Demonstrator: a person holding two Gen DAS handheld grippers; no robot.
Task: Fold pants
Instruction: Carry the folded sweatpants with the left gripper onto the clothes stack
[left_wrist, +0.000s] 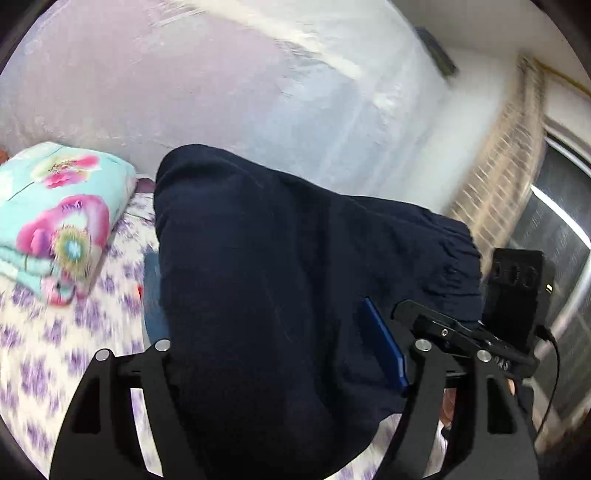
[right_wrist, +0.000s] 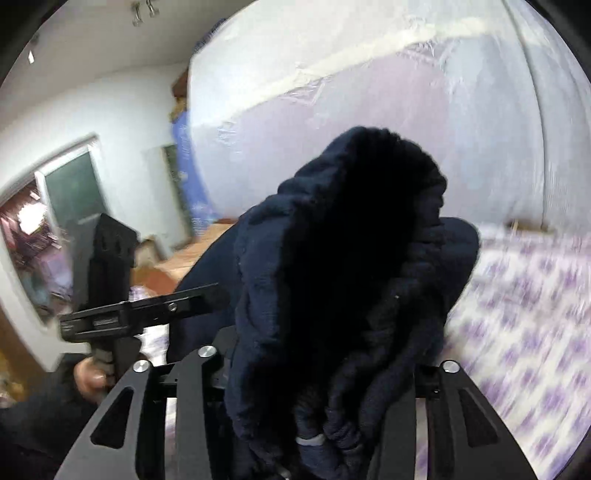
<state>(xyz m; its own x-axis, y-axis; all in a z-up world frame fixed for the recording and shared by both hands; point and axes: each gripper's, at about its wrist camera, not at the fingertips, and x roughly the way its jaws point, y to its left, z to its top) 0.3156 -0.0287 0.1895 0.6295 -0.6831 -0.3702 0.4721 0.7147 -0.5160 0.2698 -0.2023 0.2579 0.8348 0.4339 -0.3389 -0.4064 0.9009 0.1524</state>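
From the left wrist, the dark pants hang bunched between the left gripper, whose jaws pinch the cloth and hide most of the bed. A flowered pillow lies far left on the purple-patterned sheet; the right gripper shows at right. From the right wrist, the right gripper clamps a thick wad of pants, blocking the view ahead. The left gripper, gripped by a hand, stands at left.
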